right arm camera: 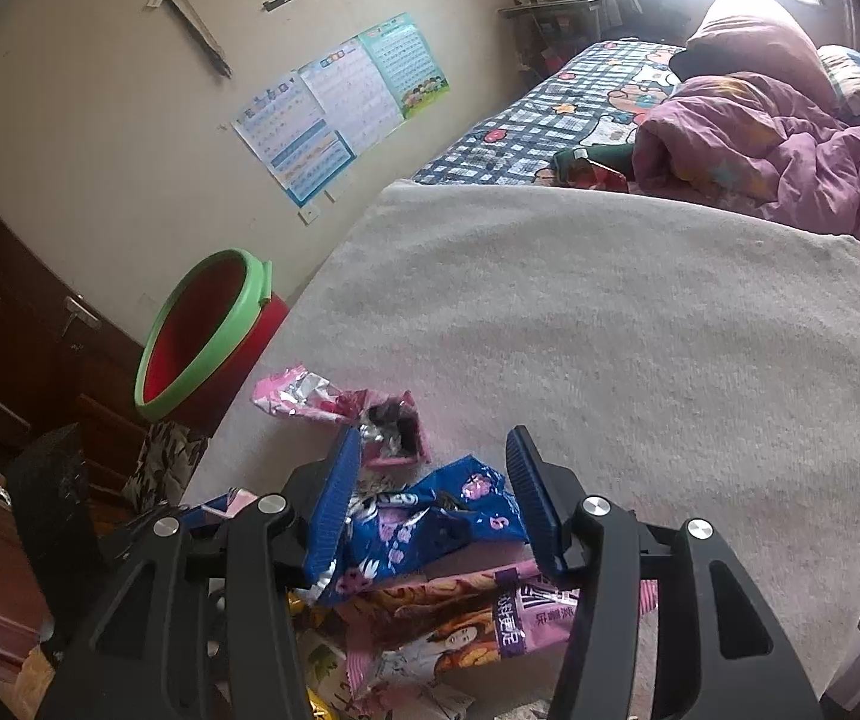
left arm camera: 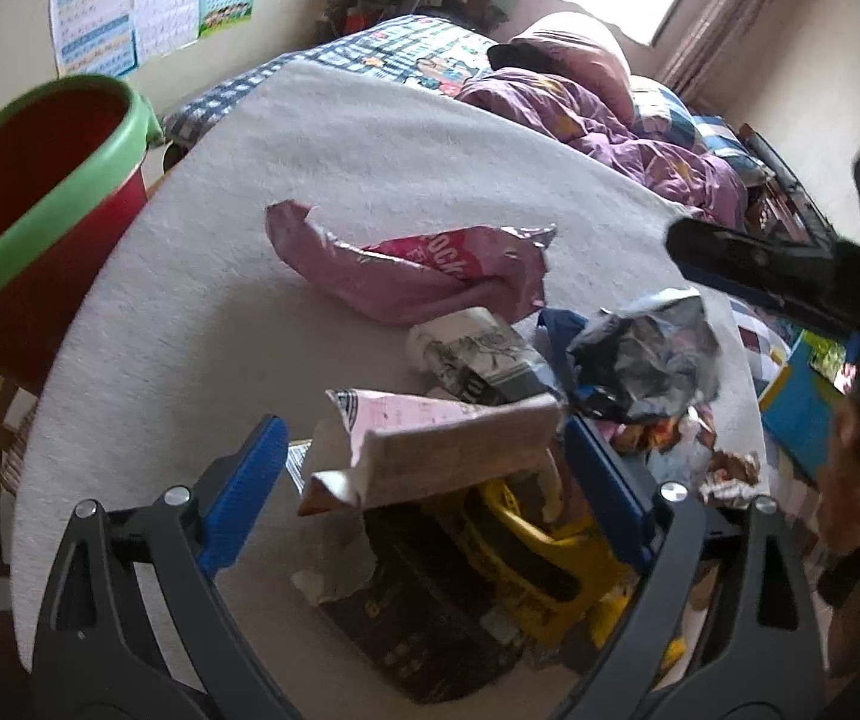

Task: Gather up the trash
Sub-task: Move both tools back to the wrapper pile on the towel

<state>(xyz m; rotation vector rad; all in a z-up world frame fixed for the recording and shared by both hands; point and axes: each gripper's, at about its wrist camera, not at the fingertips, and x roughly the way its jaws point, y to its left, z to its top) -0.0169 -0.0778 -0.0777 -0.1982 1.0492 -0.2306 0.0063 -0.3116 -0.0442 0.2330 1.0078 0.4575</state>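
Both claws are hovering apart over the trash pile on the grey mat (right arm camera: 610,312): left gripper (left arm camera: 424,468) straddling a pink paper wrapper (left arm camera: 430,450), right gripper (right arm camera: 430,498) over a blue wrapper (right arm camera: 424,516). Overlapping bits are probably going to get dragged off before reaching the red bin (left arm camera: 28,222).

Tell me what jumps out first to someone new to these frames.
A heap of crumpled wrappers litters the near end of a grey towel spread on the bed. A red bin with a green rim stands just off the towel's left edge. Both blue-padded tongs, left and right, hang over the pile.
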